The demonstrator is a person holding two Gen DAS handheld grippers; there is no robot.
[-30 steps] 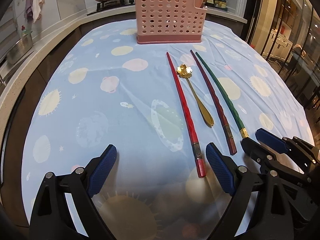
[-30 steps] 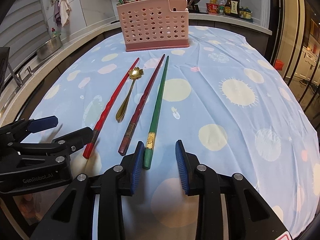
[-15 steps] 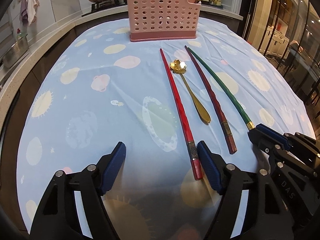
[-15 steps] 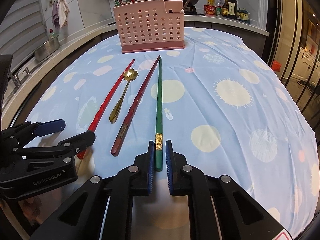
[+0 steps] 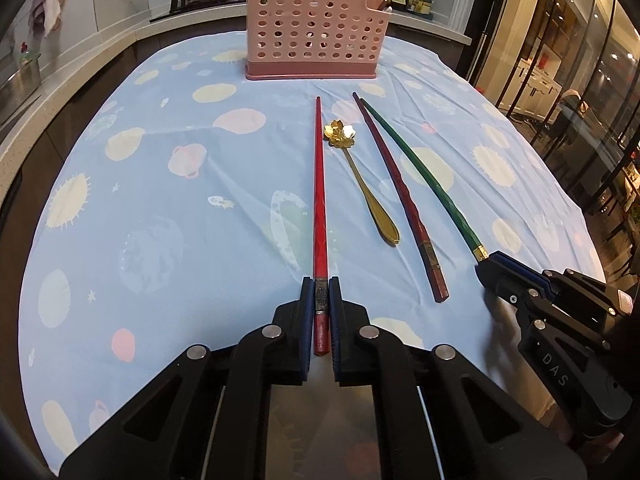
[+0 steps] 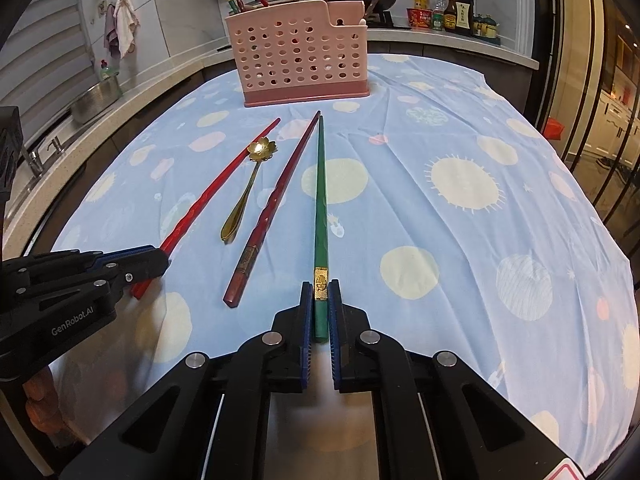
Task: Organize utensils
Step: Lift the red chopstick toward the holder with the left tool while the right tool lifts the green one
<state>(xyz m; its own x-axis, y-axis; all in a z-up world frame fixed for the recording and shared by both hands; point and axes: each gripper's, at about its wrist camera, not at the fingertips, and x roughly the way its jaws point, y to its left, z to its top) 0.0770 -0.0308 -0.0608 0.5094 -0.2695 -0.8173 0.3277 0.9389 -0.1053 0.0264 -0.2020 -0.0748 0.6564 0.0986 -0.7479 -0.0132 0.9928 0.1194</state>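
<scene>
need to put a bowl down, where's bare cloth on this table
Free: the wide stretch right of the green chopstick, and the cloth left of the red chopstick. Crowded: the middle strip before the pink holder, with the gold spoon and dark red chopstick.

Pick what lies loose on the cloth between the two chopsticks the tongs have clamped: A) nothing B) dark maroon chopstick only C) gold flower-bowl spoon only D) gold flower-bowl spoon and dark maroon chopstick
D: the gold flower-bowl spoon and the dark maroon chopstick lie free on the cloth between the bright red chopstick clamped by the left tongs and the green chopstick clamped by the right tongs.
</scene>
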